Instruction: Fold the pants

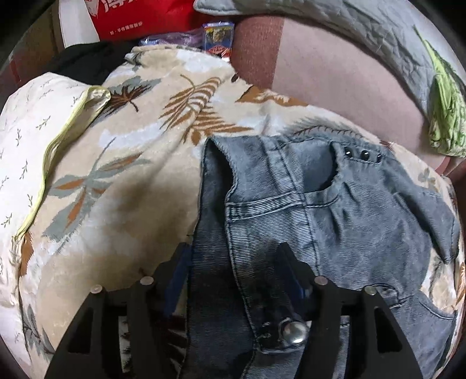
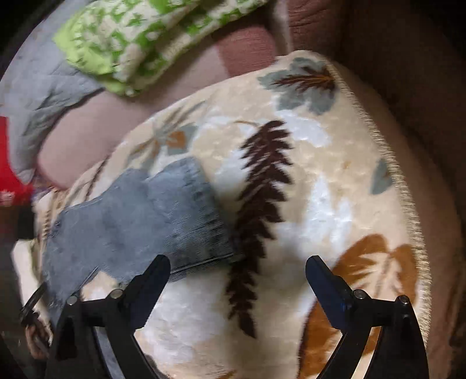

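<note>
Grey-blue denim pants [image 1: 335, 210] lie on a cream leaf-patterned blanket [image 1: 131, 175]. In the left wrist view the waistband with its metal button [image 1: 295, 332] and a pocket with three studs [image 1: 362, 154] face me. My left gripper [image 1: 233, 256] straddles the waistband edge, with denim between its fingers; how tightly it pinches is unclear. In the right wrist view the pants' leg hem [image 2: 204, 221] lies flat on the blanket [image 2: 320, 189]. My right gripper [image 2: 237, 268] is open and empty, with its left finger [image 2: 157, 271] just at the hem's near corner.
A white pillow [image 1: 26, 140] lies left of the blanket. A red bag [image 1: 139, 14] and a small box [image 1: 218, 38] sit at the back. A grey quilt [image 1: 364, 29] and green patterned cloth [image 2: 139, 38] lie on the pink mattress [image 1: 335, 87]. The blanket's fringed edge [image 2: 387, 175] runs along the right.
</note>
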`<state>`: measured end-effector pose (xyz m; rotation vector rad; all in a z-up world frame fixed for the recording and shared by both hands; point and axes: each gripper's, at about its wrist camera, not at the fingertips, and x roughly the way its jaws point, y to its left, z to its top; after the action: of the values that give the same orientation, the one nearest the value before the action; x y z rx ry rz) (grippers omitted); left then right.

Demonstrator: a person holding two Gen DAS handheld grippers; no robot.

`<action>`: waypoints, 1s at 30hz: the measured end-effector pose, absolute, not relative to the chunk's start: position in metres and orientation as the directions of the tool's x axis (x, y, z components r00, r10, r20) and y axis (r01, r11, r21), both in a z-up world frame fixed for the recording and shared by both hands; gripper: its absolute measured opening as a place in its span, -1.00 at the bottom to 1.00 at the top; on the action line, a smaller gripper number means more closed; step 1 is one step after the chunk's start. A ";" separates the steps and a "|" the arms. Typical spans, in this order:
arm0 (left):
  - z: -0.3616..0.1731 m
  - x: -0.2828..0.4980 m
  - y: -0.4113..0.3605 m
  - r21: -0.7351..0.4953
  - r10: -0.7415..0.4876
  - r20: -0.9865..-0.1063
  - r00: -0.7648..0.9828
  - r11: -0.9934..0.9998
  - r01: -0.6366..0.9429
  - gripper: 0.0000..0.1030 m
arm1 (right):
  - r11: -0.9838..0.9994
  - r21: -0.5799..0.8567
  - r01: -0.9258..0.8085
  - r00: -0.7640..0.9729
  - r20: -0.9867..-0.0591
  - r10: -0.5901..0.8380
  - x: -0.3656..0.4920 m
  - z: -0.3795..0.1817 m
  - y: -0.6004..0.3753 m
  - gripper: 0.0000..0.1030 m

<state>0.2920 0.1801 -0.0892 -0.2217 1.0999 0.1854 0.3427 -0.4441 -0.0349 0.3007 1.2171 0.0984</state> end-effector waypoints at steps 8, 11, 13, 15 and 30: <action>-0.077 0.298 0.212 -0.188 -0.008 -0.895 0.447 0.914 -0.360 0.22 | 0.991 0.131 -0.030 0.372 -0.919 0.133 0.371 -0.054 -0.398 0.86; -0.070 0.326 0.227 -0.218 -0.036 -0.895 0.444 0.905 -0.365 0.22 | 0.989 0.144 -0.026 0.433 -0.890 0.141 0.384 -0.030 -0.406 0.86; -0.072 0.346 0.230 -0.226 -0.050 -0.900 0.432 0.903 -0.366 0.22 | 0.979 0.202 0.009 0.457 -0.872 0.175 0.407 -0.015 -0.419 0.86; -0.078 0.365 0.228 -0.243 -0.076 -0.907 0.415 0.898 -0.367 0.22 | 0.964 0.262 0.038 0.382 -0.896 0.228 0.441 -0.015 -0.422 0.86; -0.089 0.410 0.211 -0.259 -0.149 -0.932 0.329 0.911 -0.321 -0.93 | 0.978 0.209 -0.020 0.217 -0.954 0.208 0.489 -0.052 -0.374 -0.38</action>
<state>0.4103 0.2105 -0.0889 -0.4389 1.2417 0.1173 0.4889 -0.3741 -0.0518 0.1635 1.3447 0.1592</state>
